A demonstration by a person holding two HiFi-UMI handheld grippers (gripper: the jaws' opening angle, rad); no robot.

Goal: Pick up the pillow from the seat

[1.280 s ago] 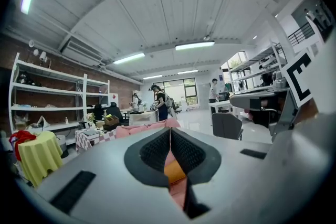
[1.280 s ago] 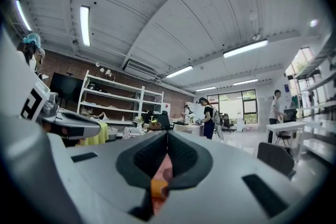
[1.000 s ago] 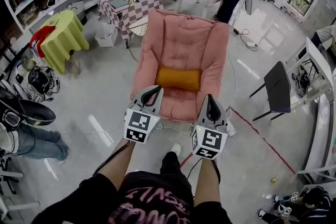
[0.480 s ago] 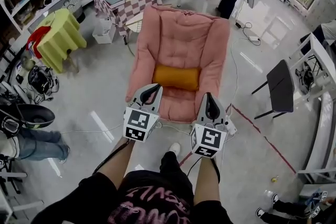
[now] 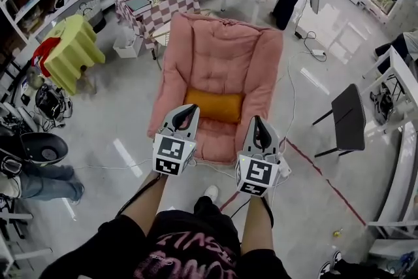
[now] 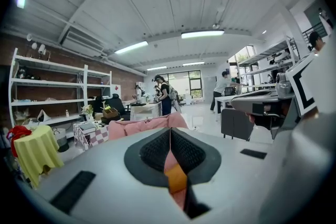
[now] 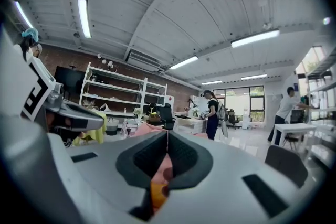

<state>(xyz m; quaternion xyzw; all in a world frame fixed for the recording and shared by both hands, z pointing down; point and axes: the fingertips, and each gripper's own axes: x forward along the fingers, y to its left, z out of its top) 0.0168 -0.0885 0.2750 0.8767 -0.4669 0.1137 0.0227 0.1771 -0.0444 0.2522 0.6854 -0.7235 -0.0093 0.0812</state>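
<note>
Left gripper (image 5: 186, 113): fingers pressed together, nothing in them. Right gripper (image 5: 259, 126): same, tips touching, empty. Orange pillow (image 5: 213, 105) sits just ahead of both sets of tips and between them, lying crosswise on the seat of the pink chair (image 5: 222, 49). Grey floor (image 5: 111, 127) all round the chair.

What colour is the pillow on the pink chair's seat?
Orange-yellow. The pillow shows best in the head view, lying across the pink chair.

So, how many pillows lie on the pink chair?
1: the orange pillow lies across the middle of the pink chair. Another could be hidden beneath it.
</note>
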